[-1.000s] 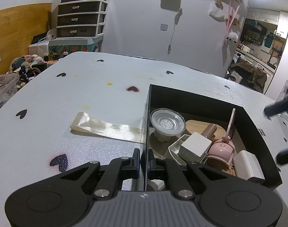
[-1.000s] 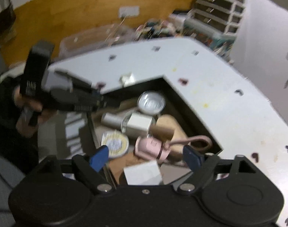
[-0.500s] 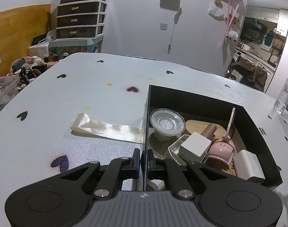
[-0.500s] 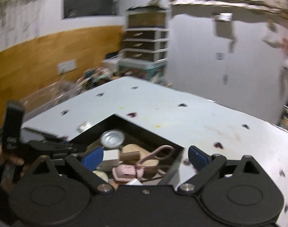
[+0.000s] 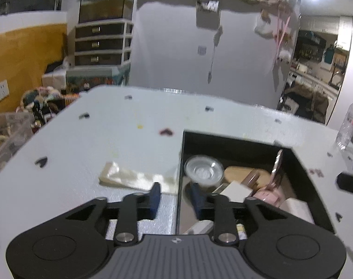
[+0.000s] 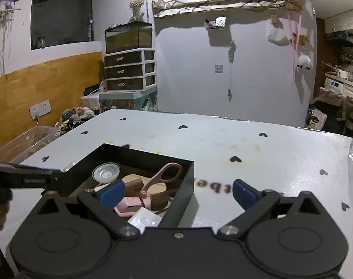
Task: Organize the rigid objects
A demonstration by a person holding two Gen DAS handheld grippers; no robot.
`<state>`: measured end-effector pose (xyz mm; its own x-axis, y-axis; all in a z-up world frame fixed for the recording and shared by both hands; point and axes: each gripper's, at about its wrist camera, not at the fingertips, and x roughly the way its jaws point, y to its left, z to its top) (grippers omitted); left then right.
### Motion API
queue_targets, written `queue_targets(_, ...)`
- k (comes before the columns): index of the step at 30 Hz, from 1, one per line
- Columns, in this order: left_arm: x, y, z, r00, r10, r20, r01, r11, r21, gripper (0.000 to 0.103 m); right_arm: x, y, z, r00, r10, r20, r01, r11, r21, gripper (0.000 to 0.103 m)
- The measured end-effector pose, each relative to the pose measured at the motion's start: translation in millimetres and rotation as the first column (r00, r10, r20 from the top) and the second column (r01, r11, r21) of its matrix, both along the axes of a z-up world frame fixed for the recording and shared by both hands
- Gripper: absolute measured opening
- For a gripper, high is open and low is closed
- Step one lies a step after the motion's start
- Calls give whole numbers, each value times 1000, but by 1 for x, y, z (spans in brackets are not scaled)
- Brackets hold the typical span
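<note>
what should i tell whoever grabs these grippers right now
Left gripper: jaws opening, straddling the near left wall of the black box, pads not pressing it.
Right gripper: wide and opening further, nothing held, over the box's right wall.
Done: clear lid, pink scissors, white block and wooden board lie in the box.
Left: the shiny strip lies on the table outside the box.

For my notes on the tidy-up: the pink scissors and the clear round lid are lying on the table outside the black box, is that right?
Not quite. The pink scissors and the clear round lid lie inside the black box, not out on the table. The right wrist view shows it.
</note>
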<state>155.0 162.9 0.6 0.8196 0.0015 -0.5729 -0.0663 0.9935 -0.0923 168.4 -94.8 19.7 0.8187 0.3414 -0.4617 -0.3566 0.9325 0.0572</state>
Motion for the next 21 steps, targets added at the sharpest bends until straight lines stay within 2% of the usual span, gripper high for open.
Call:
queue_targets(1, -5, -2, 5, 1000, -2, 19, 2, 1000, 3, 41, -3, 0, 0, 1000, -4, 6, 4, 1000, 0, 100)
queue_targets(4, -21, -8, 16, 998, -4, 69, 2, 1000, 20, 58, -12, -4, 1, 1000, -19, 22, 19, 1000, 14, 100)
queue_targets(6, -33, -13, 23, 995, -5, 102, 2, 1000, 31, 73, -21, -7, 2, 999, -27, 38, 26, 999, 28, 100)
queue_targets(9, -52, -21, 28, 990, -5, 144, -2, 999, 44, 85, -35, -12, 3, 997, -43, 61, 41, 998, 43, 100)
queue_targets(15, -88, -32, 30, 981, 3, 192, -12, 999, 47, 97, -68, -21, 2, 992, -68, 104, 65, 997, 34, 103)
queue_targets(21, -122, -50, 24, 976, -5, 218, -12, 997, 76, 102, -101, -33, -3, 983, -106, 149, 102, 994, 32, 103)
